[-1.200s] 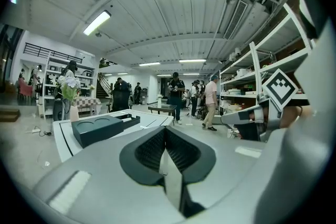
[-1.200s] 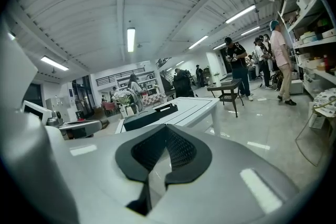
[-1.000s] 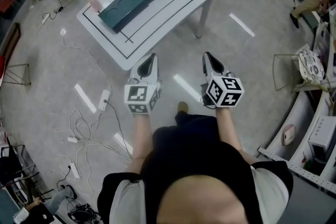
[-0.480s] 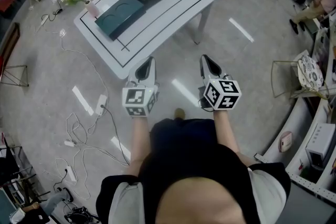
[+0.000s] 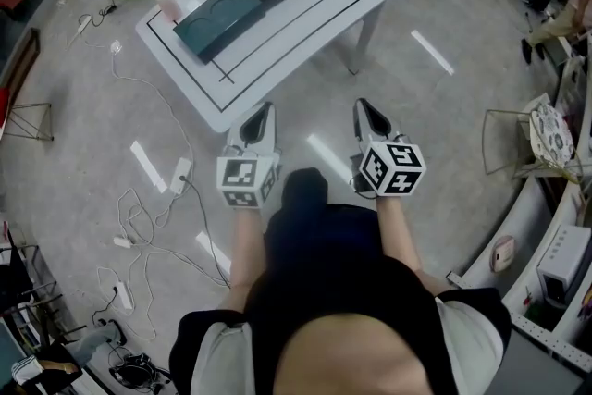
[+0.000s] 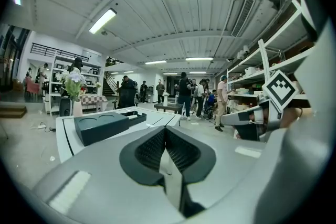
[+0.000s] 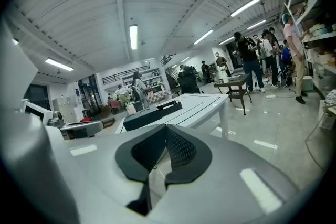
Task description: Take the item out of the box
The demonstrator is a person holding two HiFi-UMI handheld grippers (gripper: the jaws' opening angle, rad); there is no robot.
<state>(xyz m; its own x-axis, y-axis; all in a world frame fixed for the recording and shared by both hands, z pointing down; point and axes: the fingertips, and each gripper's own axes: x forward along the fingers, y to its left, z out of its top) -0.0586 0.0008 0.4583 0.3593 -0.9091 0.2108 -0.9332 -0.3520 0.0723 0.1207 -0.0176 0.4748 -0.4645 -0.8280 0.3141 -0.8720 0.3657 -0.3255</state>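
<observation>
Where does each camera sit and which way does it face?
Head view: on the head, steeply down at the table; shows forearms, left gripper, right gripper.
Left gripper view: on that gripper, facing the box; own shut jaws, right gripper beside.
Right gripper view: likewise facing the box; own shut jaws.
Shared: table and box in all.

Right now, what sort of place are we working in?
Probably an open workshop or lab hall: a white table with marked lines, loose cables across the floor, and storage shelves along one side.
</observation>
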